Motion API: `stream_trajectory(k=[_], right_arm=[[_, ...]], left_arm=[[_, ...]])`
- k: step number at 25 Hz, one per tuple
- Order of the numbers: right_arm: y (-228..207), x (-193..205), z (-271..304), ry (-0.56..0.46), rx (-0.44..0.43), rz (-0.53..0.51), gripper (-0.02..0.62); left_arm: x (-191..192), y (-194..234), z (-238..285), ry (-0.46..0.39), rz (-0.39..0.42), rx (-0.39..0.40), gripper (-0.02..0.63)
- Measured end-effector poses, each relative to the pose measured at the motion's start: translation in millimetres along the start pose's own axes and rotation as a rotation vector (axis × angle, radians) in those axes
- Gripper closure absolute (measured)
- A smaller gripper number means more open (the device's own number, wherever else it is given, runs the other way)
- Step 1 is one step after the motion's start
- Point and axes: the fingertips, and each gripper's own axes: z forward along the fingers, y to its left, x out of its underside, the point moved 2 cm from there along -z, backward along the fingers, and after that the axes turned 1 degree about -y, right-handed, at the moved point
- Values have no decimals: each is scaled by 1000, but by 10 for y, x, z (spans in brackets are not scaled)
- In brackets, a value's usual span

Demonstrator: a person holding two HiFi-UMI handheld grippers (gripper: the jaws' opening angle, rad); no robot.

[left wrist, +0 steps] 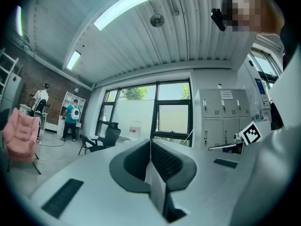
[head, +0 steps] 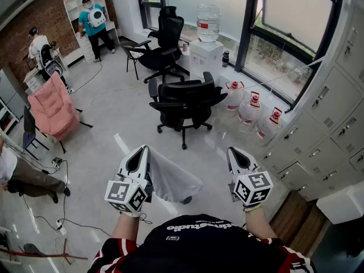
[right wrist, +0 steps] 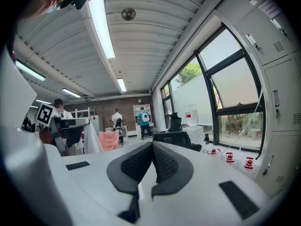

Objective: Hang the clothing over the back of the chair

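A pale grey garment point(head: 170, 180) hangs from my left gripper point(head: 142, 150), which is shut on its edge. In the left gripper view a strip of the cloth point(left wrist: 155, 182) shows between the closed pads of that gripper point(left wrist: 150, 143). My right gripper point(head: 234, 151) is held level beside it with its jaws together and nothing between them; its own view shows the right gripper point(right wrist: 152, 145) with pads touching. A black office chair point(head: 185, 102) stands on the floor ahead of both grippers, its back toward me, and the chair point(right wrist: 177, 138) sits low in the right gripper view.
A second black chair point(head: 165, 41) stands farther back by a water dispenser point(head: 207, 36). Water jugs point(head: 250, 110) line the window wall, grey lockers point(head: 333, 110) stand at the right. A pink chair point(head: 51, 110), people point(head: 91, 19) and floor cables point(head: 62, 226) are at the left.
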Motion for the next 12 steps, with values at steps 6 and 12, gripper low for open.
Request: stream_trajectory(k=[6,12], right_arm=[[20,6,-20,8,-8,1,583],[-9,8,-42,-1,-13,-2,583]], left_arm=[[-49,-7,-36,2,15,-12,583],[-54,-7,-62,-2,15,-27,583]])
